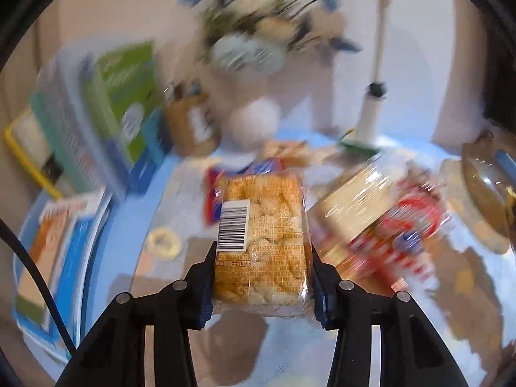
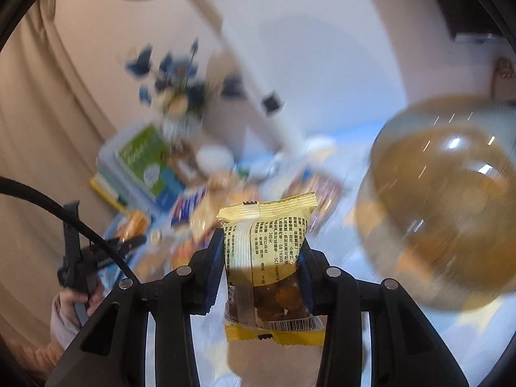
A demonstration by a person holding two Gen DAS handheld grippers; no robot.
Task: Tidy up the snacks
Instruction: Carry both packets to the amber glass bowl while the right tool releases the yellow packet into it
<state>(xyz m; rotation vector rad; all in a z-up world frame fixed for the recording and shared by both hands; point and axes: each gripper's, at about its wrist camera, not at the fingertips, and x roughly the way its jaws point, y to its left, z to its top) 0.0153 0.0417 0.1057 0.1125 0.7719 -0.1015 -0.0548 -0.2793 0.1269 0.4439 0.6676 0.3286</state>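
Both claws grip snacks (lifted).

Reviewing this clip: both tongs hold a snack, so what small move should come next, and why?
Probably carry the yellow packet in the right tongs toward the domed jar, since it is nearest. The left tongs grip a pastry pack.

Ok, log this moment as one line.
left gripper: shut on clear-wrapped pastry | right gripper: shut on yellow snack packet | both lifted above table
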